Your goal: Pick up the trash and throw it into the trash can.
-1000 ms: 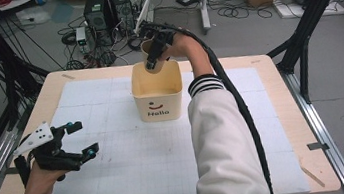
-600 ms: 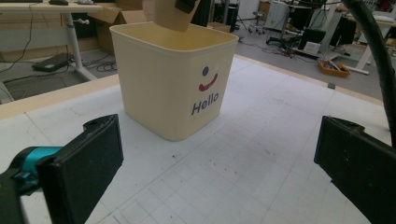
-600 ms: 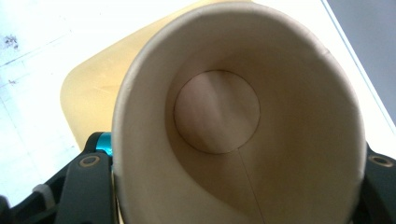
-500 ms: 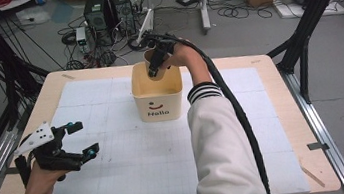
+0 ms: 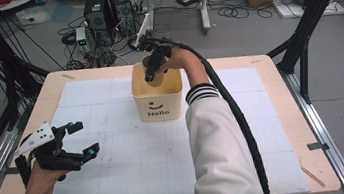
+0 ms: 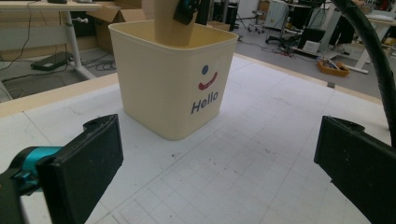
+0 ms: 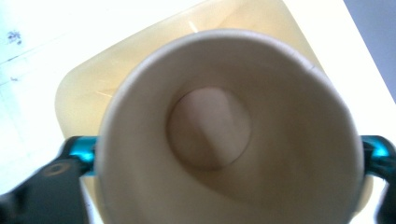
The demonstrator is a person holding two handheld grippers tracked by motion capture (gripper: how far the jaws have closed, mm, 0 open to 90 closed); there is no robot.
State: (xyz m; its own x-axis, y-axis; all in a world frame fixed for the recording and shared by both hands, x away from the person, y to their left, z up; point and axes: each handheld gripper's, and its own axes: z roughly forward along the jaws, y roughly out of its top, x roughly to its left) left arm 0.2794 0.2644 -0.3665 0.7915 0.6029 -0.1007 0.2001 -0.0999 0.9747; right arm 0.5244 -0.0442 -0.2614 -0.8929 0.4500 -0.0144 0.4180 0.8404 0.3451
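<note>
High view overhead facing forward, left gripper view low, both sharing bin (image 5: 157,93), right gripper view close above it.

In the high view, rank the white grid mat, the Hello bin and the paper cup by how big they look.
Largest to smallest:
1. White grid mat
2. Hello bin
3. Paper cup, partly hidden by the right gripper and the bin, so its full size is unsure.

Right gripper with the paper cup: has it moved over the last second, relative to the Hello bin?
Yes. The right gripper has carried the paper cup downward, deeper into the Hello bin, which stayed put.
</note>
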